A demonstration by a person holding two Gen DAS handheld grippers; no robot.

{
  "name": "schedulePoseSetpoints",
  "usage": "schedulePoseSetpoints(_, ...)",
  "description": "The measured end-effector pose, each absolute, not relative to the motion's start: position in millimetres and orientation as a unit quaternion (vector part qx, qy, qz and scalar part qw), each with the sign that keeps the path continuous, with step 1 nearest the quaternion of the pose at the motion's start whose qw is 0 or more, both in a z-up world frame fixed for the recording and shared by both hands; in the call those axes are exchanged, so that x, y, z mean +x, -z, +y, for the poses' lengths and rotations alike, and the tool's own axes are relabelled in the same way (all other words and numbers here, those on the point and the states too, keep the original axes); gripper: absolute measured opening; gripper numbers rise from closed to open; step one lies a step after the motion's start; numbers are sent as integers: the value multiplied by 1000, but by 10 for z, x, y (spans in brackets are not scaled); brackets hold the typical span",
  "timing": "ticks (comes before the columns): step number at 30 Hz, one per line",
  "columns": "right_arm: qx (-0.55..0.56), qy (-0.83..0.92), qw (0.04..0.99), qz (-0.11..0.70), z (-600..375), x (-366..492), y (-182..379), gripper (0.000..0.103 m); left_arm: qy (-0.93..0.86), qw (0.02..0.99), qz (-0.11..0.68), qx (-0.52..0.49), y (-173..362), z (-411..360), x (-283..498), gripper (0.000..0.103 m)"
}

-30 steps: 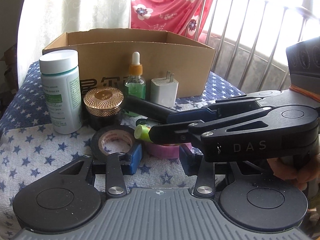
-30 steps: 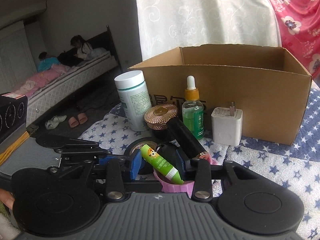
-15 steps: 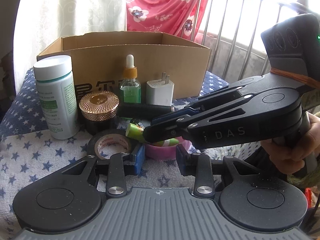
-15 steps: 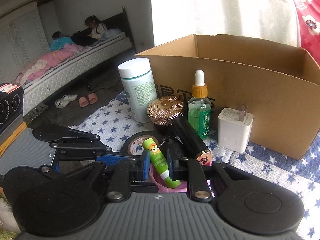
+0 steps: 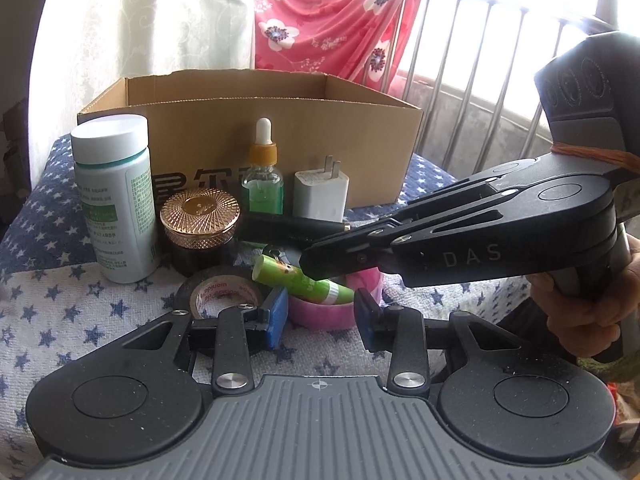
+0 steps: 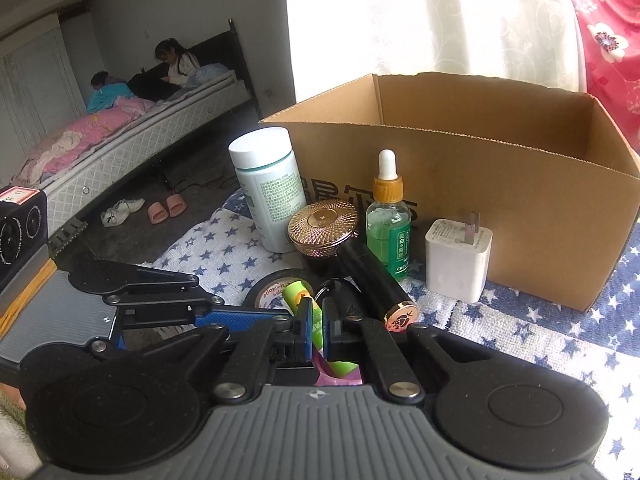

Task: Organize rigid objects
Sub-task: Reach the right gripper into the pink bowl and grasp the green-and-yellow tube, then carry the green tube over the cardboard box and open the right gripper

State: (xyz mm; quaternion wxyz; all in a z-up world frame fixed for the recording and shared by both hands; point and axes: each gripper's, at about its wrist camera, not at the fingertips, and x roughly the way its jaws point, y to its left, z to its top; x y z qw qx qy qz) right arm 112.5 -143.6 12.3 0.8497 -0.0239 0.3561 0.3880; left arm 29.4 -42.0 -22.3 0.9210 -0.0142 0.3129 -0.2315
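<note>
R gripper (image 6: 317, 330): jaws nearly together, blue pads clamped on the green lip-balm stick (image 6: 310, 326), one pad each side of its barrel. They have just been closing, w/ the stick between them. Stick lies tilted, its near end over the pink tape roll (image 6: 340, 376), its far capped end toward the black tape roll (image 6: 272, 286). In the L-wrist view the R gripper (image 5: 316, 266) comes in from the right, tips on the stick (image 5: 296, 280).

L gripper (image 5: 320, 310): jaws part open, have just opened a little; nothing pressed between pads. Left pad sits at the near rim of the black tape roll (image 5: 218, 290), right pad just beside the pink tape roll (image 5: 324, 310); pink roll lies in the gap, a little beyond the pads, contact can't be told.

Count, all on the star-print cloth (image 5: 60, 308):
- cardboard box (image 6: 500, 184) x1, open top, far side; inside looks bare as far as visible
- white bottle (image 6: 272, 188) x1, upright, far left of group
- gold-lid jar (image 6: 324, 228) x1, just right of bottle
- green dropper bottle (image 6: 389, 216) x1, upright, against box front
- white plug adapter (image 6: 458, 264) x1, prongs up, right of dropper
- black tube (image 6: 374, 284) x1, lying down, gold end cap toward the camera
- tape rolls x2 (black, pink), flat
- lip-balm stick x1

A hand (image 5: 588, 312) holds the R gripper's handle, near right edge.
</note>
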Motion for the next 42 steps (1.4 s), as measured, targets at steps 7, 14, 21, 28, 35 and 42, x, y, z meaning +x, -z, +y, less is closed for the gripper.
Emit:
schedulePoseSetpoints(7, -6, -404, 834, 376, -1392, 1297, -51, 20, 236, 924, 300, -34, 250, -398, 297, 43)
schedulePoseSetpoints(14, 34, -417, 816, 398, -1477, 1376, -23, 21, 235, 925, 294, -47, 243, -365, 301, 43)
schedulePoseSetpoints(21, 65, -419, 817, 390, -1563, 1399, -35, 22, 227, 937, 264, -33, 188, -414, 280, 38)
schedulePoseSetpoints(28, 92, -412, 825, 376, -1645, 1374, -71, 21, 221, 942, 252, -29, 140, -441, 289, 32)
schedulePoseSetpoints(35, 84, -404, 843, 346, -1586, 1309, -401, 20, 216, 950, 224, -20, -115, -435, 275, 32)
schedulePoseSetpoints(42, 74, -409, 855, 309, -1328, 1561, -1005, 20, 208, 960, 189, -21, -673, -213, 535, 32)
